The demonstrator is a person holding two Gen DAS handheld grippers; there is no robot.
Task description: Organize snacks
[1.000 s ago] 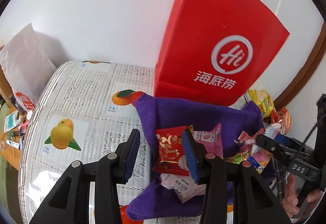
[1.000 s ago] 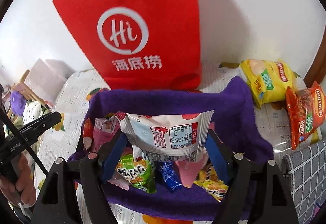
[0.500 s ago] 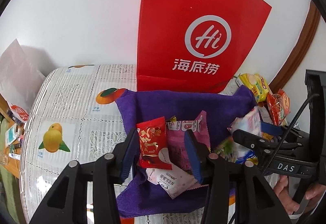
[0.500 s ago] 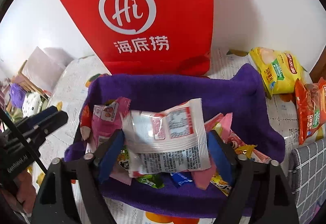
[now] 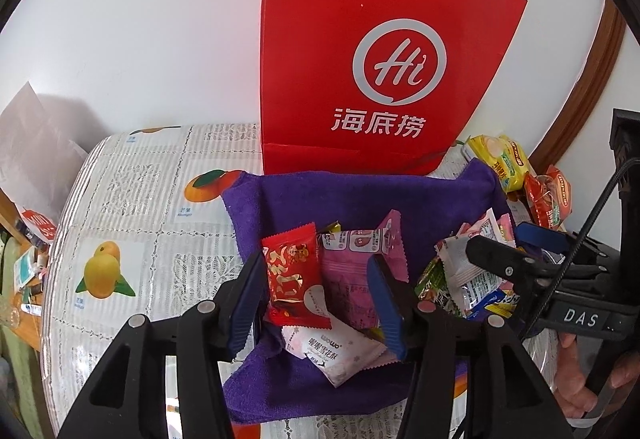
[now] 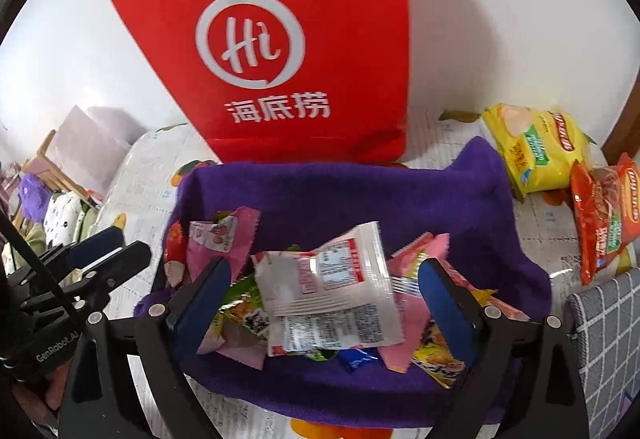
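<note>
A purple cloth bin on the table holds several snack packets. My left gripper hangs over the bin's left side with its jaws opening. A red packet leans by its left finger, next to a pink packet, and the pads press on neither. My right gripper stands over the bin's right side, jaws wide and still opening. A white packet lies loose on the pile between its fingers, touching neither pad. Each gripper shows at the edge of the other's view: the right gripper and the left gripper.
A tall red paper bag stands right behind the bin against the white wall. A yellow chip bag and an orange-red bag lie to the right. A grey checked pad sits at the near right. The fruit-print tablecloth spreads left.
The left jaws have parted and let go of the red packet, which now rests in the bin. The right jaws widened and the white packet dropped onto the pile.
</note>
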